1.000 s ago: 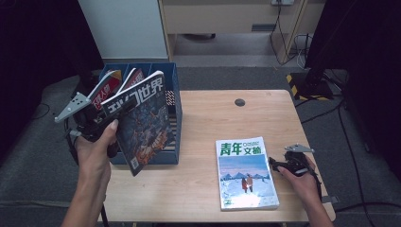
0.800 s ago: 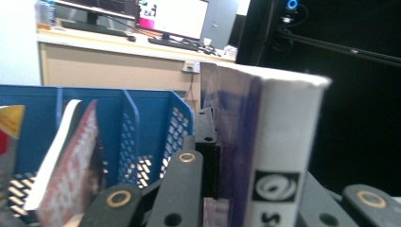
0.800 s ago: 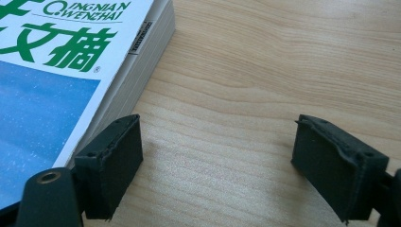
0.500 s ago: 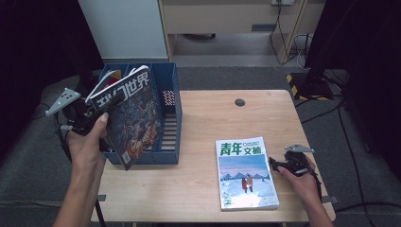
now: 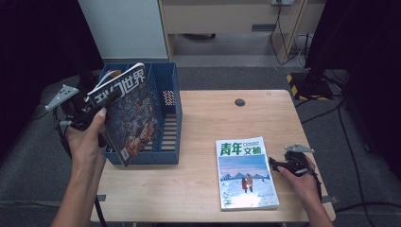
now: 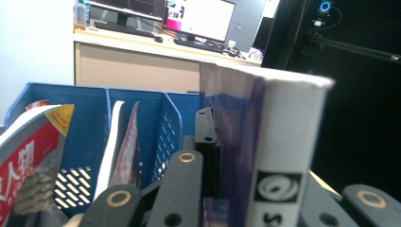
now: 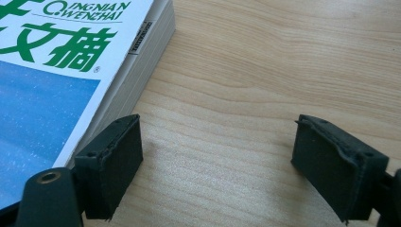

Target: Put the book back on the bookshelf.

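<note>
High view: the left gripper (image 5: 97, 106) is seen clamped on the edge of a dark-covered magazine (image 5: 130, 113), which is held tilted above the blue file rack (image 5: 171, 118) at the bench's (image 5: 213, 118) left end. In the left gripper view the jaws are closed tight on the magazine's spine edge (image 6: 279, 142), with the rack's dividers (image 6: 165, 127) beyond and to the left of the gripper. The step in hand is judged to be the filing of this magazine into the rack; the next move calls for its lower edge to be lined up over a free slot and lowered between dividers before release.

The right gripper (image 5: 279, 164) is rested on the bench with jaws wide apart and nothing between them; the green-titled magazine (image 7: 61, 61) lies flat just beside its left jaw, not yet gripped.

Which slots are free cannot be determined: the rack's interior is largely masked by the held magazine. Two other magazines (image 6: 33, 156) are partly visible in the rack. The held cover is blurred at close range.
</note>
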Tool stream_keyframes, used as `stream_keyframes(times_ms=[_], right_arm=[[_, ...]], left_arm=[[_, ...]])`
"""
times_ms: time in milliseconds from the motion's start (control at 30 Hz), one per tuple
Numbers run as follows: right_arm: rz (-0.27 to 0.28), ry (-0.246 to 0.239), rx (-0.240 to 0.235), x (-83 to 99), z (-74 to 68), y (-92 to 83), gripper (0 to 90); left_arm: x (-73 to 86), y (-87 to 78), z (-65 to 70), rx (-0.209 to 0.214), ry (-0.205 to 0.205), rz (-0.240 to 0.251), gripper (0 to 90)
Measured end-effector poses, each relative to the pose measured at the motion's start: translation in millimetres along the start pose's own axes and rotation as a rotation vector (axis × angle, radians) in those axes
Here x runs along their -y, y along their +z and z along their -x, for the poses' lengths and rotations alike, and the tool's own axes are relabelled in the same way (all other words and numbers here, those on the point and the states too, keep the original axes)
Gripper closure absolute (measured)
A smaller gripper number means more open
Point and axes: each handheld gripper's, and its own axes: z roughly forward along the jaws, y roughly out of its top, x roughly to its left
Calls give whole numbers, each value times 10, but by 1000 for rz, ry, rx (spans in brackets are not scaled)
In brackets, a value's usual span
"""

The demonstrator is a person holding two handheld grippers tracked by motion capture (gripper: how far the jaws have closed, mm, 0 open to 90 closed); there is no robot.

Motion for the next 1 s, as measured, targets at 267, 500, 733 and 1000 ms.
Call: stream_keyframes(times_ms=[267,500,733,1000], right_arm=[[0,0,0,0,0,0,168],[0,0,0,0,0,0,168],[0,0,0,0,0,0,168],[0,0,0,0,0,0,168]], left_arm=[[-24,13,-43,-26,6,3,819],[-61,-33,-59,-38,7,6,819],[-101,-37,-106,-59,15,13,819],[-66,80,-144,-112,37,20,819]])
